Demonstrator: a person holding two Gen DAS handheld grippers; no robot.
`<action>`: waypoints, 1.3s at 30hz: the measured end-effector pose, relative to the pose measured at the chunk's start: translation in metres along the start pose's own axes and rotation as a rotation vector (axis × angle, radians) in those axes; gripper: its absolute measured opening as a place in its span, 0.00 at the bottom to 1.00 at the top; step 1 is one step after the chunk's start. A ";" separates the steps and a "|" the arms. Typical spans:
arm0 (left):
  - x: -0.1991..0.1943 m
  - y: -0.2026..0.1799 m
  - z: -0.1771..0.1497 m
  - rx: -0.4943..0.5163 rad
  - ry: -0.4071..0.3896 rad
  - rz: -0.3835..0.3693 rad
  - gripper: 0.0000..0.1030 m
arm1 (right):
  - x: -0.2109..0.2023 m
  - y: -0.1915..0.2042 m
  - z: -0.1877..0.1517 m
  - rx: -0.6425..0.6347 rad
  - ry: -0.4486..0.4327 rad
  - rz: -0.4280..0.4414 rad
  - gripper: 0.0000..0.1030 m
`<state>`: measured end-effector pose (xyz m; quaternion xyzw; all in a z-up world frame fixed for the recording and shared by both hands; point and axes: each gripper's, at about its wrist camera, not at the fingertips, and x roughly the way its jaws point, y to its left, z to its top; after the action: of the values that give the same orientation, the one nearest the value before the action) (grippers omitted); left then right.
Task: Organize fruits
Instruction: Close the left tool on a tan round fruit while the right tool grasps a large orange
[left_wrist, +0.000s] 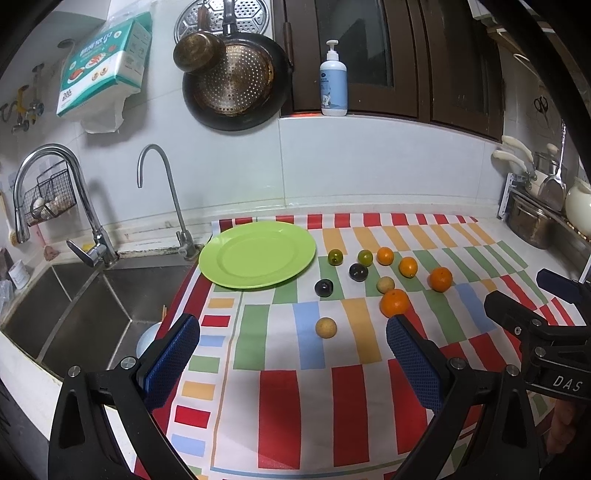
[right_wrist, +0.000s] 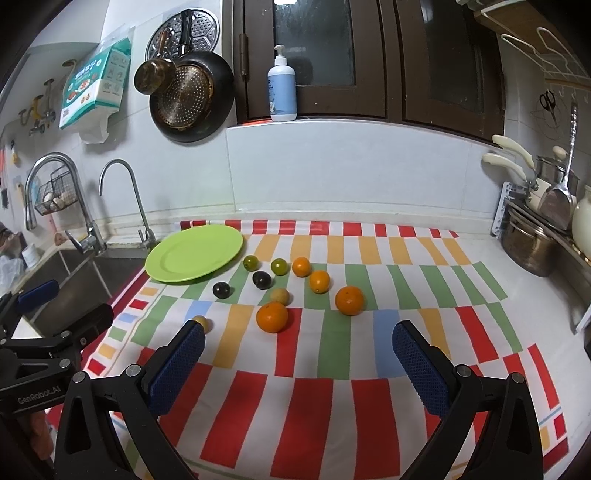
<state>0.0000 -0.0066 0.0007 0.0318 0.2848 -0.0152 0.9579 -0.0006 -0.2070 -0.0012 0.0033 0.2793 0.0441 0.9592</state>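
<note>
On a striped cloth (left_wrist: 280, 406), ten small round fruits — four oranges (left_wrist: 395, 302), two dark plums (left_wrist: 324, 288), two green ones (left_wrist: 335, 256), two tan ones (left_wrist: 325, 327) — lie loose beside a smooth, bare green plate (left_wrist: 236, 273). Both the left gripper (left_wrist: 293, 354) and right gripper (right_wrist: 299, 362) hover released, ridged blue pads spread wide, gripping nothing. The right view half hides one tan fruit behind a pad, and the wire basket (left_wrist: 51, 199) by the sink seems to hold garlic.

The left gripper (left_wrist: 291, 343) and right gripper (right_wrist: 299, 347) look alike: black frames, silver screws, blue dimpled pads (left_wrist: 173, 354). White "DAS" lettering sits at 4 o'clock in the left view, "GenRobot.AI" at 8 o'clock in the right.
</note>
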 end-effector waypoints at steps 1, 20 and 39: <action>0.002 0.000 0.000 0.000 0.004 -0.002 1.00 | 0.002 0.001 0.001 -0.002 0.002 0.003 0.99; 0.063 -0.001 0.003 0.029 0.103 -0.039 0.92 | 0.061 0.008 0.011 -0.052 0.101 0.043 0.99; 0.148 -0.013 -0.006 0.056 0.317 -0.150 0.63 | 0.154 0.013 0.001 -0.110 0.323 0.117 0.72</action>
<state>0.1201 -0.0203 -0.0861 0.0392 0.4334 -0.0893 0.8959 0.1285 -0.1803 -0.0821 -0.0402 0.4263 0.1153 0.8963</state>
